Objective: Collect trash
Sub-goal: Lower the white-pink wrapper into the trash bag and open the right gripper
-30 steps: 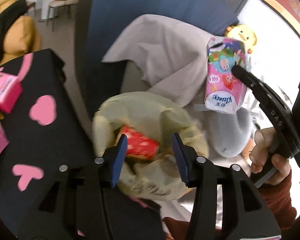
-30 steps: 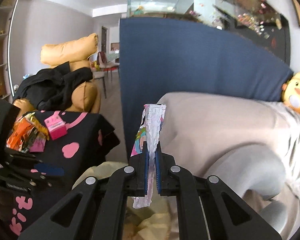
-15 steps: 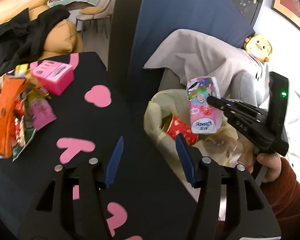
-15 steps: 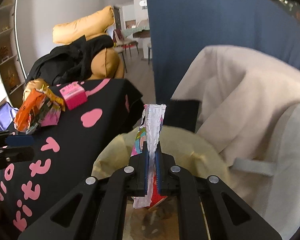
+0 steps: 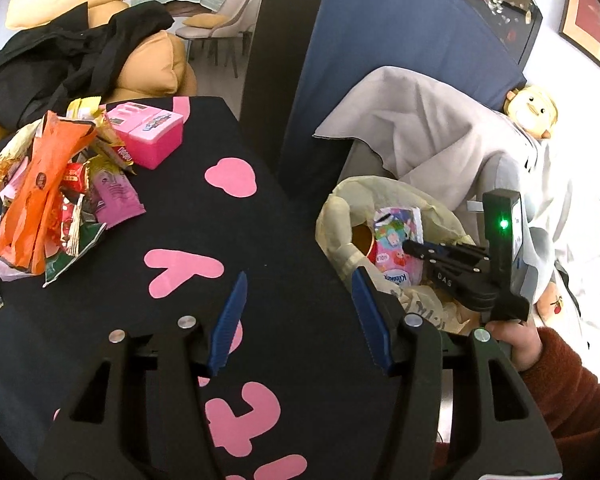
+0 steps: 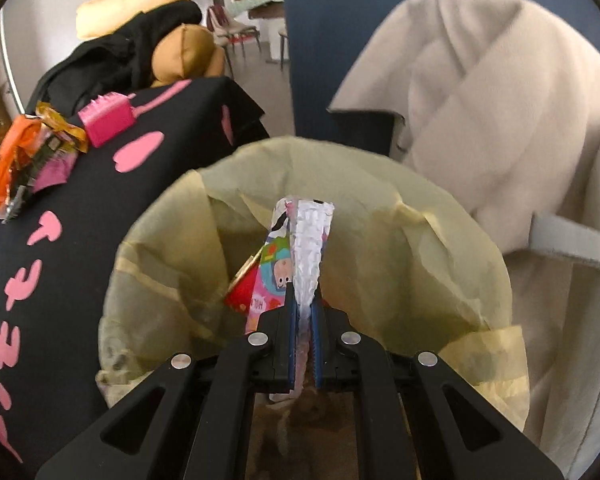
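Left wrist view: the left tool (image 5: 300, 316) hangs over the bench (image 5: 284, 248), which is draped in a black cloth with pink shapes; its blue pads stand well apart with nothing between them. At the bench's far left lies a heap of snack wrappers (image 5: 48, 196), with a pink box (image 5: 152, 136) just beside it. To the right, just beside the bench edge, stands a bin lined with a yellowish trash bag (image 5: 340, 208). The right tool (image 5: 410, 246), borne by a hand (image 5: 514, 342) in a reddish sleeve, holds a Kleenex tissue pack (image 5: 396, 252) in the bag's mouth.

Right wrist view: the right tool (image 6: 304, 316) is clamped tight on the tissue pack (image 6: 300, 252), pinching its crimped silvery edge, inside the rim of the trash bag (image 6: 440, 248). A red item, perhaps a carton (image 6: 242, 286), lies in the bag beside the pack.
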### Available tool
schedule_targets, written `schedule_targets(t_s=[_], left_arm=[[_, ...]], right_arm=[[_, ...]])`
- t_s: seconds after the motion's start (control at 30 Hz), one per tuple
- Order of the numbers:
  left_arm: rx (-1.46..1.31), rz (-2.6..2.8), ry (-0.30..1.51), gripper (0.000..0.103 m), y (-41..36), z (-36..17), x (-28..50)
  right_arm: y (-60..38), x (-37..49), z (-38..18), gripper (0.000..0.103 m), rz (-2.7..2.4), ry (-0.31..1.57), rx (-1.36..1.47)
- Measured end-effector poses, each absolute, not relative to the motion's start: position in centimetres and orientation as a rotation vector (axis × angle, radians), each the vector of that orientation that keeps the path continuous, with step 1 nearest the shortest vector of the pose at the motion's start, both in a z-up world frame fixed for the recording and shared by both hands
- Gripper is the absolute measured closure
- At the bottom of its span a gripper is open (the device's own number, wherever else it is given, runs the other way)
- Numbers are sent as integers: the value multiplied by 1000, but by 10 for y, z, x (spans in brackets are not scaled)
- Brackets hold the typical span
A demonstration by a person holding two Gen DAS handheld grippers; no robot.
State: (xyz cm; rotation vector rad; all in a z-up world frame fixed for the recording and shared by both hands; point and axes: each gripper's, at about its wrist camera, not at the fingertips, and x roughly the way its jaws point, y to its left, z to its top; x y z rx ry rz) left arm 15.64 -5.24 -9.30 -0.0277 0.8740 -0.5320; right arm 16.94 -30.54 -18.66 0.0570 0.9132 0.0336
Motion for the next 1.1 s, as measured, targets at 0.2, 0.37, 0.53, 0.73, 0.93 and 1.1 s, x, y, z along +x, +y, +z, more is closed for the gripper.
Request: schedule_targets(t_s=[0.2,0.37,0.53,0.73,0.93,1.1], left_arm=[[-43,-503,871,51,-48,-94,158],[-48,-495,872,51,-46,-94,160],[-58,-491,877,50,-44,-94,161],[-78,-480,856,50,-33,-90,160],[-112,-445,833,45,-11,-85,159],[-148,-398,822,45,17,-84,158]], right_arm=[[-305,165,-188,95,24,911,48],[-304,165,-189,95,22,911,52],[-307,165,-190,94,21,930,83],[-311,158,-179,93,56,939,113],[-315,141,-146,58,29,853,109],[-309,134,-121,55,43,805,104]])
